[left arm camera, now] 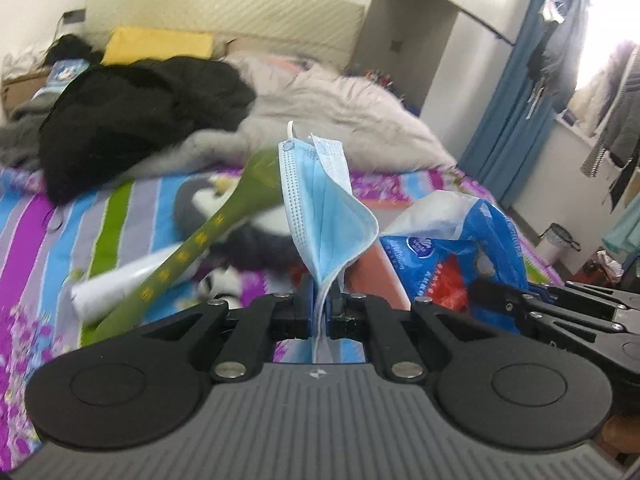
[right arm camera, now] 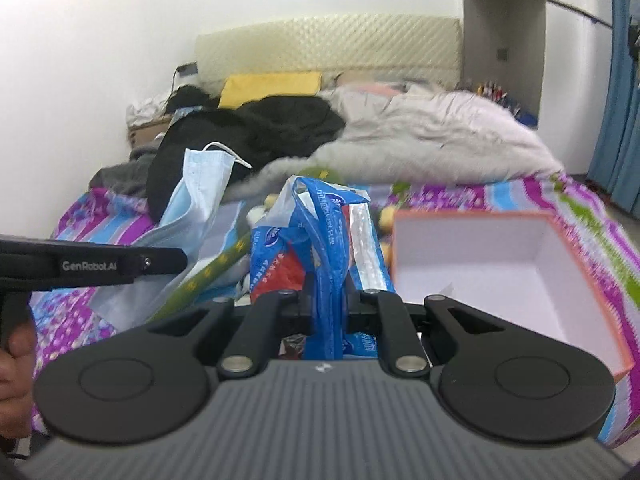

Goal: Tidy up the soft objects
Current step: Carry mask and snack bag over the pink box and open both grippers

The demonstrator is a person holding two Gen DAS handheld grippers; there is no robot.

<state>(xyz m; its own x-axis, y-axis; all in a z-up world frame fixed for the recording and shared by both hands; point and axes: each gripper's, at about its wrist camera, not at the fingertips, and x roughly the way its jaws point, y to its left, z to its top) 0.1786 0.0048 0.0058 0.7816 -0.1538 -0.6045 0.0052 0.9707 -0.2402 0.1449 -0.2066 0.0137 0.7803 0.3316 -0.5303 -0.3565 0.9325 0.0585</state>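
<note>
The left gripper (left arm camera: pixel 319 312) has its jaws pressed together on the lower edge of a light blue pleated face mask (left arm camera: pixel 320 200), which stands up from the jaws and folds over to the right, its white ear loop at the top. The right gripper (right arm camera: pixel 327 312) pinches the twisted handle of a blue and white plastic bag (right arm camera: pixel 320 240); the bag rises in front of the jaws, with something red and something silver inside it. Both grippers are above the near part of a bed with a purple, blue and green striped cover (left arm camera: pixel 80 216), and they point slightly down toward it. To the right of the bag, an open white box with an orange rim (right arm camera: pixel 500 272) lies on the cover, its far edge near the bed's right side. Behind the mask a long green cloth piece with yellow marks (left arm camera: pixel 208 240) and a black and white plush toy (left arm camera: pixel 240 216) lie on the cover. Farther away a black garment (left arm camera: pixel 140 120) and a grey fluffy blanket (left arm camera: pixel 340 116) fill the bed up to the headboard. A hand (right arm camera: pixel 14 360) grips the left tool's handle at the left edge of the right wrist view.
</note>
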